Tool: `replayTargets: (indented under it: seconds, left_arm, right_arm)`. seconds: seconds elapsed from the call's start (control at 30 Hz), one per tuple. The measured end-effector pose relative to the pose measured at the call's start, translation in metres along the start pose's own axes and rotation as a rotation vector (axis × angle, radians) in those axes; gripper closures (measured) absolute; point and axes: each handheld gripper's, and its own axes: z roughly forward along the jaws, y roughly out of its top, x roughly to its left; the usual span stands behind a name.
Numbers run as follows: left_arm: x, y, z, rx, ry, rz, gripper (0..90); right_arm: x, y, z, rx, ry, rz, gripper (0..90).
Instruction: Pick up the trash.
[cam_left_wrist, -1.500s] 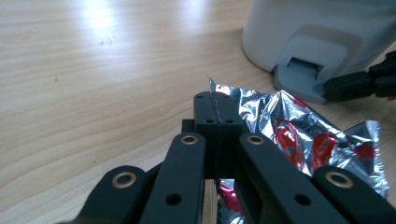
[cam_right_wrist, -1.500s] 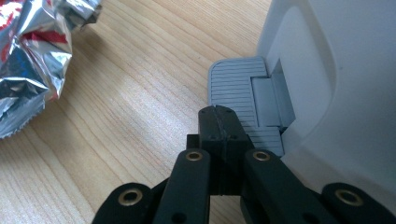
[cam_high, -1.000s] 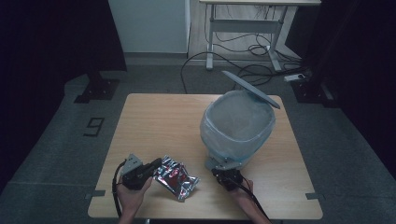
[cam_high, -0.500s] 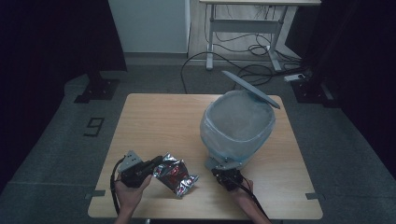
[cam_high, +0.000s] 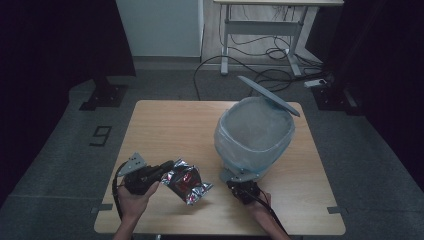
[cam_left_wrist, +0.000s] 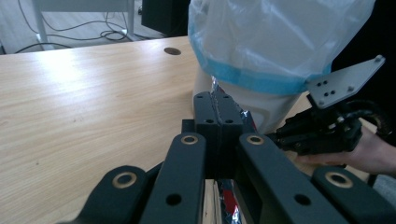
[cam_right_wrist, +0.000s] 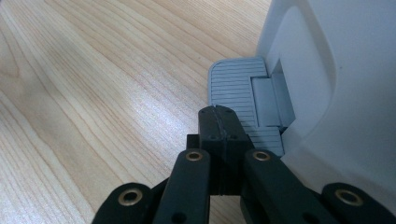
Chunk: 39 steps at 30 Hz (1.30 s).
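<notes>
Where the dim room opens around it, a light wooden table (cam_high: 165, 125) carries all items; a desk frame (cam_high: 260, 37) with loose cables (cam_high: 260, 75) stands on the floor behind, and a floor marker reading 9 (cam_high: 101, 135) lies off the table's left edge.

Pedal bin (cam_high: 252, 137): pale body, right half of the table, lined with a translucent bag (cam_left_wrist: 280, 32) whose blue band folds over the rim. Its grey lid (cam_high: 268, 95) stands raised and tilted at the far side. The bin's body blocks the table beyond it in the left gripper view.

Foot pedal (cam_right_wrist: 243, 100): grey, ribbed, projecting from the bin's base toward the person, flat above the tabletop.

Foil snack packet (cam_high: 186, 181): crinkled silver with red print, near the front edge, between the two grippers, left of the bin. One corner is pinched in the left gripper; a silver edge shows above the jaw tips in the left gripper view.

Left gripper (cam_high: 165, 167): held in a hand at front left, jaws clamped together on the packet's corner, grey plate on top.

Right gripper (cam_high: 239, 182): held at the bin's front base, jaws pressed together with nothing between them, tips over the near part of the pedal; whether they touch it cannot be told.
</notes>
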Motion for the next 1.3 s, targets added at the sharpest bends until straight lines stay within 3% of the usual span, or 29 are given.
replayTargets:
  seconds: [0.67,1.3]
  left_arm:
    - [-0.006,0.044,-0.016,-0.039,-0.003,0.037,90.0]
    - [-0.01,0.058,-0.021,-0.055,-0.004,0.054,90.0]
  right_arm:
    - [0.0,0.0,0.0,0.0,0.004,0.004,90.0]
    - [0.0,0.0,0.0,-0.001,0.001,0.007,90.0]
